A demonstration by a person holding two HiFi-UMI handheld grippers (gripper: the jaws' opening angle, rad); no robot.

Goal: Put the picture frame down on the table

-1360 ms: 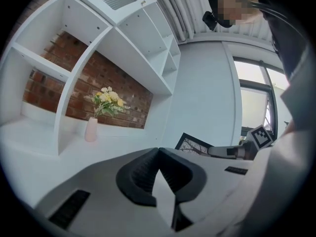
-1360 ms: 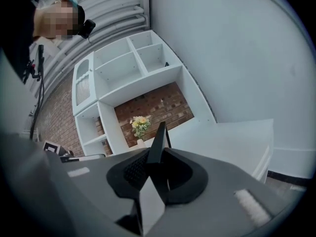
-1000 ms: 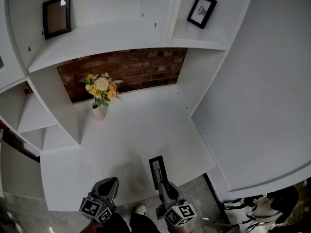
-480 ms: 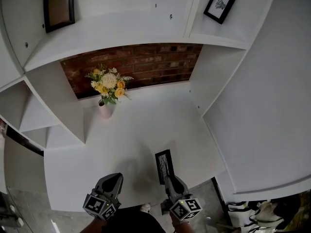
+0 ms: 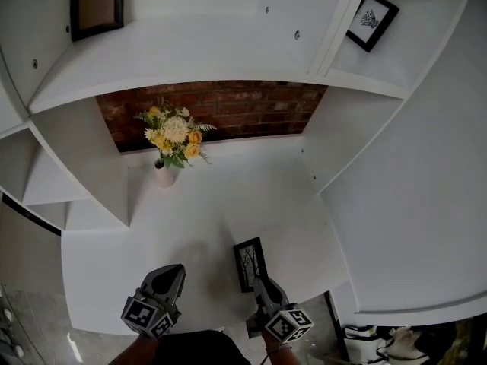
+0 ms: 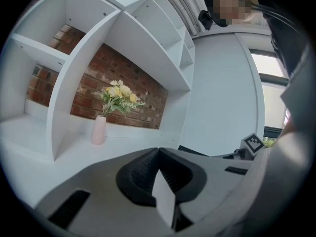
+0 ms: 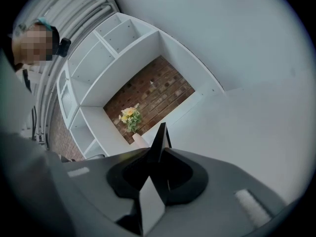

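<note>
Step in hand: carrying the picture frame [image 5: 249, 263] down toward the counter [image 5: 190, 219]; the set-down looks close but is not yet done
Picture frame: small and black-edged with a pale print inside; it is just inside the front edge of the counter, right of the middle, held by its near end and tilted rather than flat; I cannot tell whether its far end touches the surface
Right tool [image 5: 259, 283]: clenched on the near edge of the frame; its own view shows the frame edge-on, rising from between the jaws
Left tool [image 5: 173, 272]: jaws pressed together on nothing, as its own view shows; it hovers at the front edge, left of the frame and apart from it
Elsewhere: a vase of flowers [image 5: 167, 166] stands near the back edge by the brick wall [image 5: 243, 106], well apart from the frame
Next move: as I judge it, lower and level the frame until it rests on the open counter, then release the right tool and draw it back toward the front edge
Watch for: a landing so near the front edge that the frame overhangs; setting it slightly further in looks safer
</note>
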